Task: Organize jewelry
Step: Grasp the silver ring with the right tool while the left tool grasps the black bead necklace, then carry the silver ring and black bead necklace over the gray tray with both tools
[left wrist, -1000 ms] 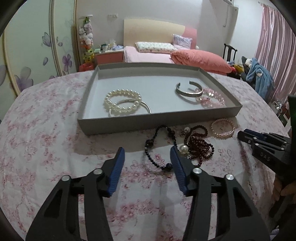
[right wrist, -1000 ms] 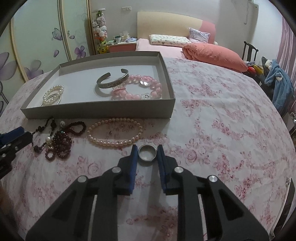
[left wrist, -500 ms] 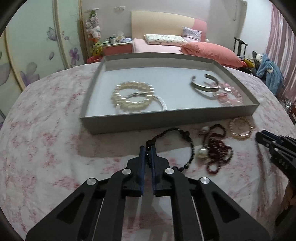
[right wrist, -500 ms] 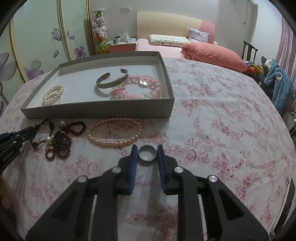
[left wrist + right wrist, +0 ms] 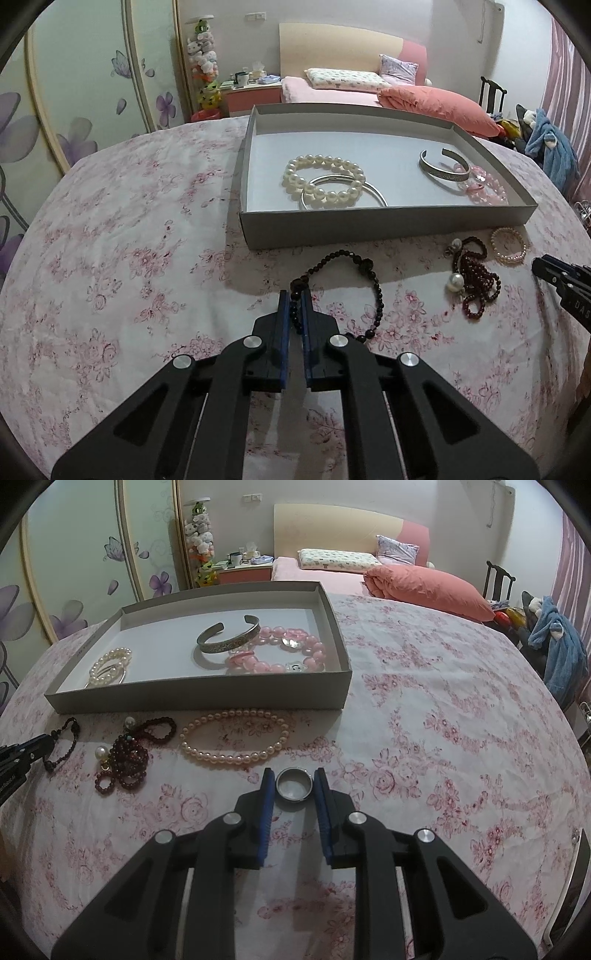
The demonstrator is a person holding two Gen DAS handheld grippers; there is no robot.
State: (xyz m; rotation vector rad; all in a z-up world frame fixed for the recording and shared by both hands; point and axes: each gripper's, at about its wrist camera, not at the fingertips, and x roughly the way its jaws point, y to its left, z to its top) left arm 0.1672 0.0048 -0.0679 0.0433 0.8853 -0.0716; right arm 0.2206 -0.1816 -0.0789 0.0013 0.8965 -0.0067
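Note:
My left gripper (image 5: 294, 295) is shut on a black bead bracelet (image 5: 364, 273) that lies on the floral cloth in front of the grey tray (image 5: 388, 225). My right gripper (image 5: 294, 775) is shut on a silver ring (image 5: 294, 783), low over the cloth. The tray (image 5: 199, 698) holds a white pearl bracelet (image 5: 321, 177), a thin silver bangle (image 5: 373, 188), a silver cuff (image 5: 227, 638) and a pink bead bracelet (image 5: 291, 653). A dark red bead strand with pearls (image 5: 125, 757) and a pearl bracelet (image 5: 236, 740) lie on the cloth before the tray.
The round table wears a pink floral cloth (image 5: 443, 720). Behind it stand a bed with a pink duvet (image 5: 424, 587), a nightstand (image 5: 243, 568), a chair with blue clothing (image 5: 561, 642) and floral wardrobe doors (image 5: 74, 92).
My left gripper closed from wide open onto the black bead bracelet and has dragged it left, away from the red strand. My right gripper has stayed still, holding the ring.

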